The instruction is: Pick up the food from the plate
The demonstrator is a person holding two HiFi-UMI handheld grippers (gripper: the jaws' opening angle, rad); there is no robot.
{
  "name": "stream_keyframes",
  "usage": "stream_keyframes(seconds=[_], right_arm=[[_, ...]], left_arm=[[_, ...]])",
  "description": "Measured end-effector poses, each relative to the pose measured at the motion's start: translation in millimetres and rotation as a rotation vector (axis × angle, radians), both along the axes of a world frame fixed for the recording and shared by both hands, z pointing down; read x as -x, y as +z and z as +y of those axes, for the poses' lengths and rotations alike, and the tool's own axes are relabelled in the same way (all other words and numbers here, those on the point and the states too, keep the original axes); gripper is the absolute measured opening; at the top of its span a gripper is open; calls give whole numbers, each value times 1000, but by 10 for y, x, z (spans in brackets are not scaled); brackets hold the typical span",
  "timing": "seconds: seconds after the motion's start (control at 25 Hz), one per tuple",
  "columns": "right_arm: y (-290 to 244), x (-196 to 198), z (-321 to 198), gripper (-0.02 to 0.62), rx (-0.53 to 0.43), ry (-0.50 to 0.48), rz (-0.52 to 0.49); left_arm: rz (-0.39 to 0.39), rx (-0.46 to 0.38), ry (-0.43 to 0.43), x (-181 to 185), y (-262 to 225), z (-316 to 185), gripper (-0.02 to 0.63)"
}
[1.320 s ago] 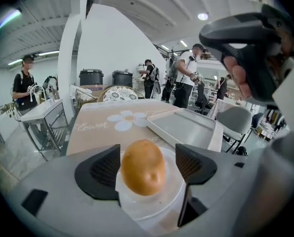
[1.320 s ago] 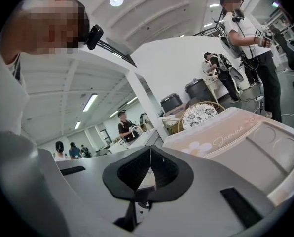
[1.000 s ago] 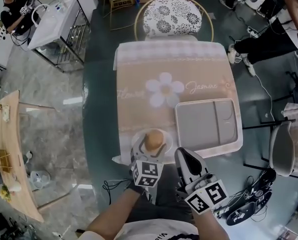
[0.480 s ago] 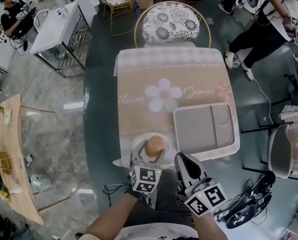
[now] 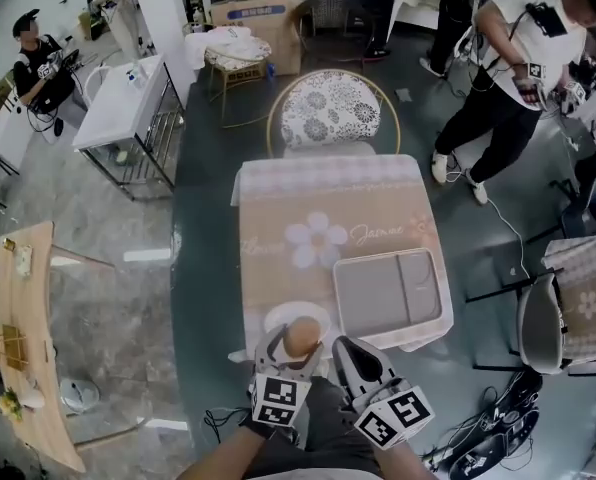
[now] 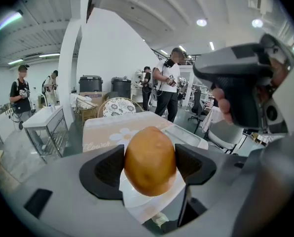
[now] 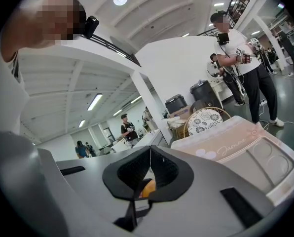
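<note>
A round golden-brown bun point(image 5: 299, 336) is held between the jaws of my left gripper point(image 5: 296, 344), just over the near rim of the white plate point(image 5: 277, 319). The left gripper view has the bun point(image 6: 150, 159) filling the gap of the left gripper point(image 6: 150, 166), pads pressed on both sides, with the plate point(image 6: 137, 199) showing below it. My right gripper point(image 5: 342, 350) hangs beside the left one, shut and empty. Its jaws meet in the right gripper view point(image 7: 149, 174), and a sliver of the bun point(image 7: 147, 188) shows past them.
A grey two-compartment tray point(image 5: 388, 290) lies to the right of the plate on the flower-print tablecloth point(image 5: 318, 208). A patterned chair point(image 5: 338, 108) stands at the table's far side. People stand around the room, one near the far right point(image 5: 508, 78).
The left gripper has drawn the bun off the plate's middle, up and toward me. The head view has pulled back, showing more of the room. The right gripper stays shut.
</note>
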State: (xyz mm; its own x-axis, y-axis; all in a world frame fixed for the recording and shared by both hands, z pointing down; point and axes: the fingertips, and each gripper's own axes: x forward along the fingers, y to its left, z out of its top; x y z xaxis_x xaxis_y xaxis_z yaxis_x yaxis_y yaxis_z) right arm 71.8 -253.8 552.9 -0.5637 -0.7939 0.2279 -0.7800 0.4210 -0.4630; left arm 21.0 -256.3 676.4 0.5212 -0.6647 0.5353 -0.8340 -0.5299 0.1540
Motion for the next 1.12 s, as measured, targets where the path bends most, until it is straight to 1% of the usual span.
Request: stream_keyframes(seconds=[0.28,0.48,0.76,0.92,1.12], right_arm=[[-396,31,132,17,-25,2,15],[-589,111,254,17,-48,-8,34],[-900,233,389,17,-95,-21,31],[-1066,291,358,16,-138,-28,30],[-1297,336,546,17,-164,-40,27]], left_arm=[[36,-32,20,32,-726,216,325],[52,-62,38,85,-1118,395,325],[121,-79,16,248,-1598,569,325],[154,-131,10,319,-1928,545,325],[179,-149,-3,398,-2280,760,325]])
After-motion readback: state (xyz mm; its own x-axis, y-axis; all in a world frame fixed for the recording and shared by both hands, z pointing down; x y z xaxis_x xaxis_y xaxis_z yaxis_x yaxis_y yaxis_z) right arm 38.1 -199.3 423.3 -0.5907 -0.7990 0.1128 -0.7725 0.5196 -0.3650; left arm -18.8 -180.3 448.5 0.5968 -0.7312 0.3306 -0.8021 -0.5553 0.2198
